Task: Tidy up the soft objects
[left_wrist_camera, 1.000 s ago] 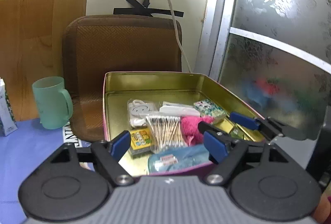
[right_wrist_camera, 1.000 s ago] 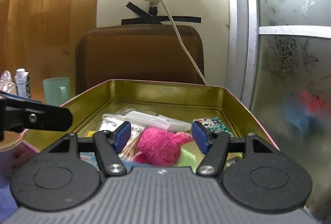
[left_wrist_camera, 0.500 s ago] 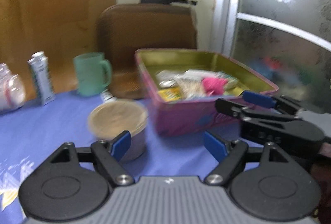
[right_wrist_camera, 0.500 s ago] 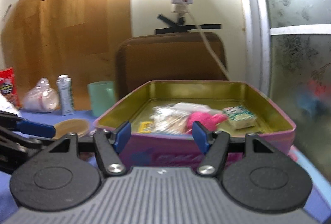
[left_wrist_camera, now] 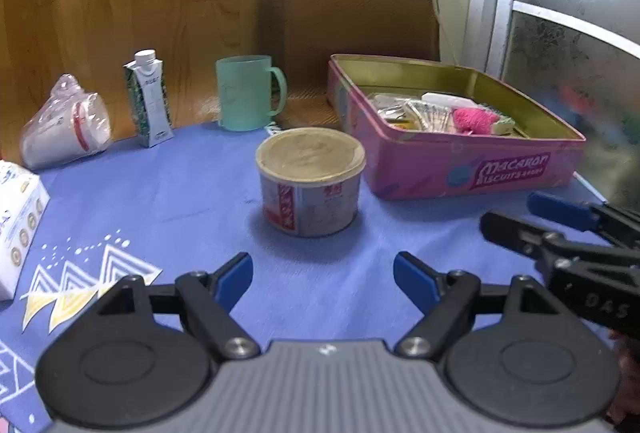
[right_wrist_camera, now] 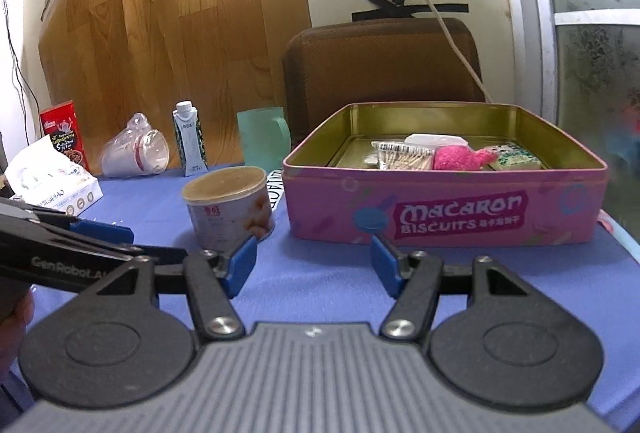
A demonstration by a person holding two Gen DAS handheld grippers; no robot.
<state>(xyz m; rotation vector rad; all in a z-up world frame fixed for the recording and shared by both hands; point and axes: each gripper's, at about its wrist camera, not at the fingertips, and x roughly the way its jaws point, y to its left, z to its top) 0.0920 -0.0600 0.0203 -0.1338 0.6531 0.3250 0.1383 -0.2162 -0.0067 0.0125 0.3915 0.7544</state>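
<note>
On the blue cloth both the left gripper and right gripper hang spread and empty; the pink fluffy item lies inside the pink biscuit tin, beside the cotton swabs

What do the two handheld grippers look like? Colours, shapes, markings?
Both match. The left gripper and right gripper each have a ribbed grey body, two round black discs, black triangular linkages with silver pivot screws, and blue pads on the fingers. White "GenRobot.AI" lettering runs along the left one's side in the right wrist view; "DAS" is embossed on the right one's. No cables or sleeves visible.
</note>
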